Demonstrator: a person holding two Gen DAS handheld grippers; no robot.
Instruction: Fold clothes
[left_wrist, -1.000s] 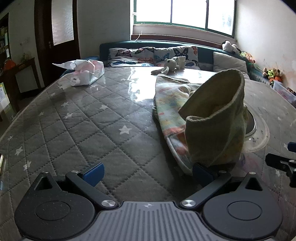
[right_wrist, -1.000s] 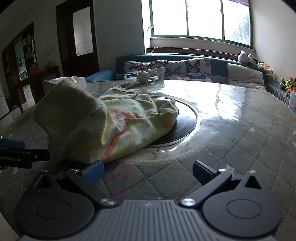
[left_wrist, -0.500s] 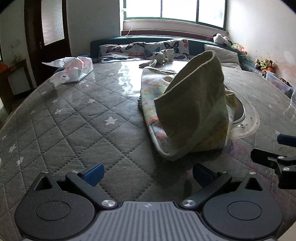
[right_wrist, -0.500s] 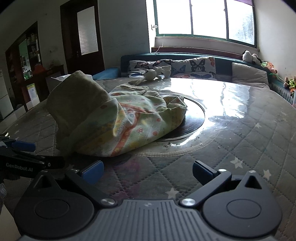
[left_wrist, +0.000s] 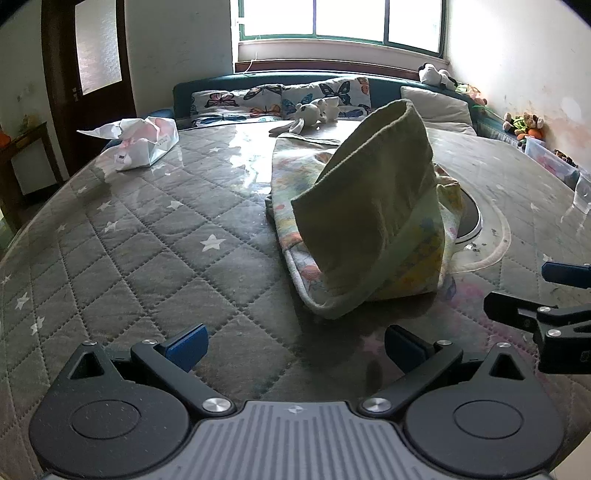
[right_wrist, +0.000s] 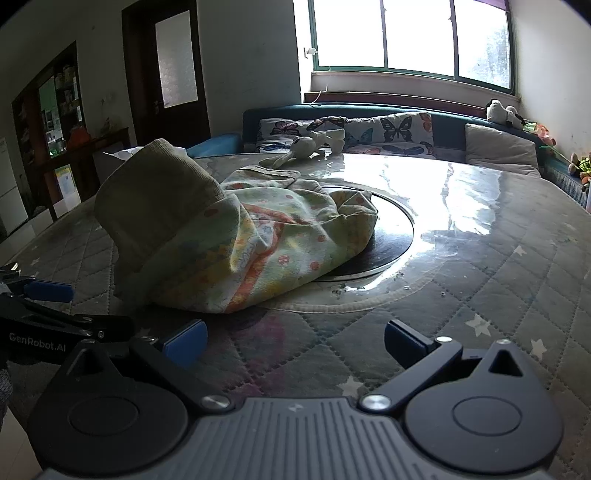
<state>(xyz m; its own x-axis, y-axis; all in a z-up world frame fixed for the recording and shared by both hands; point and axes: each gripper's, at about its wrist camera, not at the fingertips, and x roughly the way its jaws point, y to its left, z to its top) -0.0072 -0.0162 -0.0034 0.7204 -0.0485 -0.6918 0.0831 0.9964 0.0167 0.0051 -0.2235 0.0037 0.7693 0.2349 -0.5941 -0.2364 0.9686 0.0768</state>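
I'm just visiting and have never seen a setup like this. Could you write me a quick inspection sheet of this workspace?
Surface: round table under a grey quilted star cover and clear sheet; dark turntable in the middle.
Job's things: floral garment, bunched, its olive cuff standing up.
Clutter: opened tissue pack; plush rabbit at the far edge.
Grippers: left gripper and right gripper both open, short of the cloth.
Cables: nothing seen.
Surroundings: sofa with butterfly cushions, window, door.
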